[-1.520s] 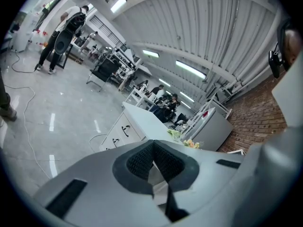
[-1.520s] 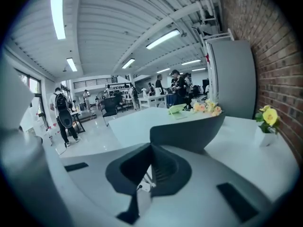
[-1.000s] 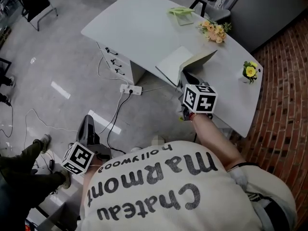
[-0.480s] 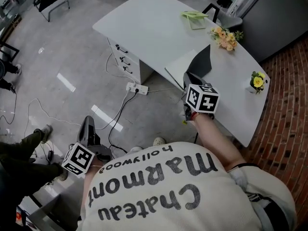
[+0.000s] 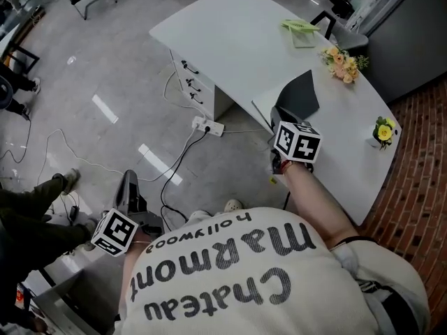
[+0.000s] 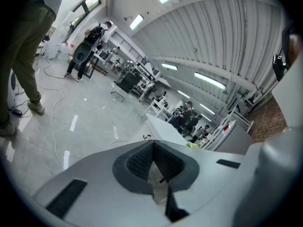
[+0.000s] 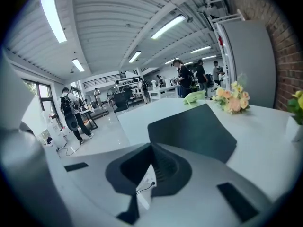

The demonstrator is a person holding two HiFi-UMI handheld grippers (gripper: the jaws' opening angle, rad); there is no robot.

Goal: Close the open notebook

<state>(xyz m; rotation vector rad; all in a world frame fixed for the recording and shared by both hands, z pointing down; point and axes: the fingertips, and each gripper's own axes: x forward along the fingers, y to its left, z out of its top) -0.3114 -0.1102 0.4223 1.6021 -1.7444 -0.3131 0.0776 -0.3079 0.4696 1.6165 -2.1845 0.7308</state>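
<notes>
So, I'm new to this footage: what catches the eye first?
The dark-covered notebook at the white table's near edge, just ahead of the shut right gripper. Then the orange flowers beyond it and a yellow flower at the table's end by the brick wall. The left gripper hangs low over the floor.

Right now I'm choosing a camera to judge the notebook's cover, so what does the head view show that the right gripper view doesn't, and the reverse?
Head view only: the left gripper and the power strip on the floor. Right gripper view only: ceiling lights, and that the right gripper has its jaws together, empty. Both: the notebook with its dark cover raised off the white table, and the peach flowers.
</notes>
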